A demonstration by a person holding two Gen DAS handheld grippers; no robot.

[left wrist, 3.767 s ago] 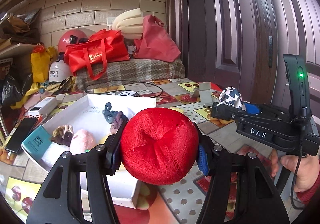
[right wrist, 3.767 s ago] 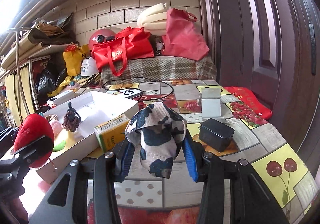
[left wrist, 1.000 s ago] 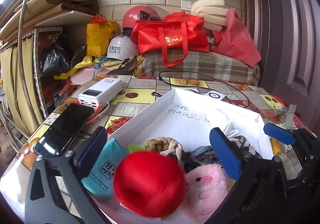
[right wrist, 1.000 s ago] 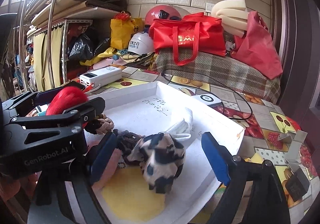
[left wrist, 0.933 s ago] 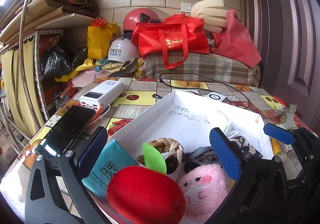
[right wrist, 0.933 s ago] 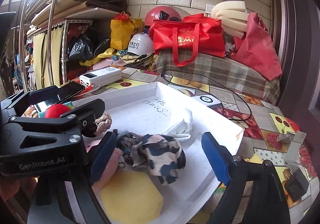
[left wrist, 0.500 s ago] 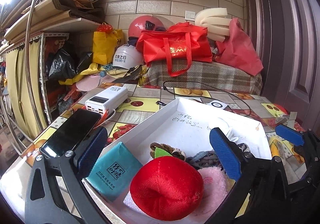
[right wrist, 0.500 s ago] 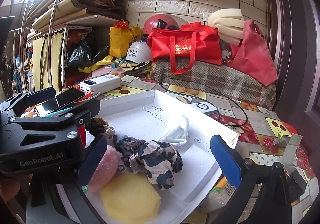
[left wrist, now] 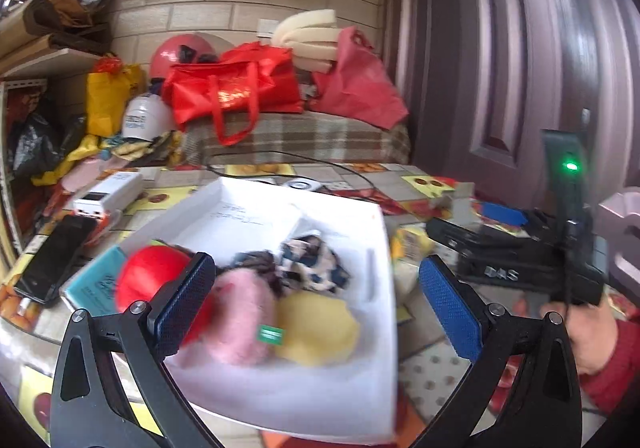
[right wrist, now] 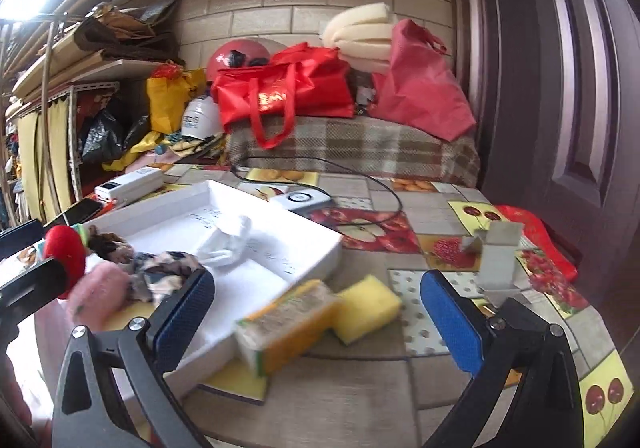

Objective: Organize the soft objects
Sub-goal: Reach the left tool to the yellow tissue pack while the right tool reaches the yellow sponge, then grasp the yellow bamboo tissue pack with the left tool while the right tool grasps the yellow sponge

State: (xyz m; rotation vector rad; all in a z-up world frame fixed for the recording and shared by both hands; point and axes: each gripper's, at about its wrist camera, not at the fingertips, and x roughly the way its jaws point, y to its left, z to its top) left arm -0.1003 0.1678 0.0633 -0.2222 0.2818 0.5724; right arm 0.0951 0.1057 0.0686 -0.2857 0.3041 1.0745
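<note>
Yellow foam, a loose rectangular sponge block (right wrist: 367,307), lies on the fruit-patterned table (right wrist: 460,248) just outside the near corner of the shallow white cardboard box (right wrist: 280,244), touching a flatter yellow sponge with a grey-green scouring face (right wrist: 292,324) that leans on the box's edge. Both look feather-light and springy; I judge they will squash and rebound, so a grip across the block's short sides, mid-height, should hold it without folding it. The scouring face is rough and unlikely to slip.

Inside the box sit the soft things already gathered: a round red plush ball (left wrist: 154,280) at the left end, a fuzzy pink plush toy (left wrist: 244,312) beside it, a crumpled black-and-white patterned cloth (left wrist: 316,268) behind that, a flat yellow sponge piece (left wrist: 316,332) at the front, and a limp white cloth (right wrist: 228,242) toward the middle. All are pliant and none is fragile.

The right tongs (right wrist: 316,322) stand spread wide with nothing pinched, the two sponges lying ahead between their blue ribbed pads. The left tongs (left wrist: 316,312) are likewise spread and empty, hovering over the box's near side. A hand in a red sleeve (left wrist: 592,340) grips the right tool's handle
</note>
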